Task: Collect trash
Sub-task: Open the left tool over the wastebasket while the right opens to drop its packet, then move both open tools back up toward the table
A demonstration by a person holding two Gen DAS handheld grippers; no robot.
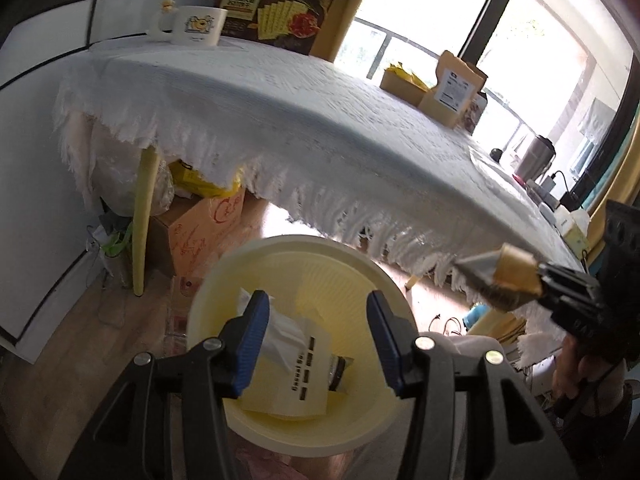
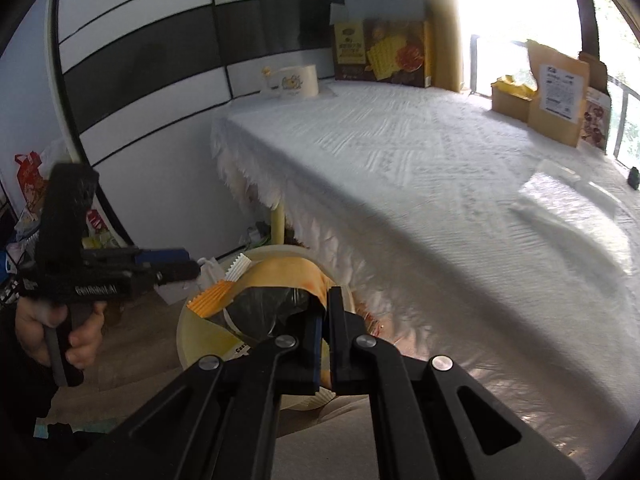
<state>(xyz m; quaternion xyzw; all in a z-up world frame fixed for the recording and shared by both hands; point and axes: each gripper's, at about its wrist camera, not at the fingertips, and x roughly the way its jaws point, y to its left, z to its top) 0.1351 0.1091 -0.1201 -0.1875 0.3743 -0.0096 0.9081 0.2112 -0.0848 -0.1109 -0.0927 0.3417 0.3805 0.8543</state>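
Note:
A pale yellow round bin (image 1: 304, 250) stands on the floor by the table's edge. A white printed wrapper (image 1: 300, 364) lies inside it, and a small dark packet lies beside that. My left gripper (image 1: 316, 312) hangs just above the bin, open, with nothing between its blue pads. From the right wrist view, the left gripper (image 2: 180, 264) appears at the left in a hand. My right gripper (image 2: 326, 304) is shut on an orange and clear snack wrapper (image 2: 288, 276) over the bin (image 2: 184, 328). In the left wrist view the same wrapper (image 1: 500, 276) looks gold and silver at the right gripper (image 1: 540, 280).
The table (image 1: 320, 120) with a white fringed cloth reaches over the bin's far side. On it stand a mug (image 1: 196, 24), a cracker box (image 1: 280, 12) and brown pouches (image 1: 452, 88). A cardboard box (image 1: 204, 232) and bags sit under the table beside a yellow leg (image 1: 144, 220).

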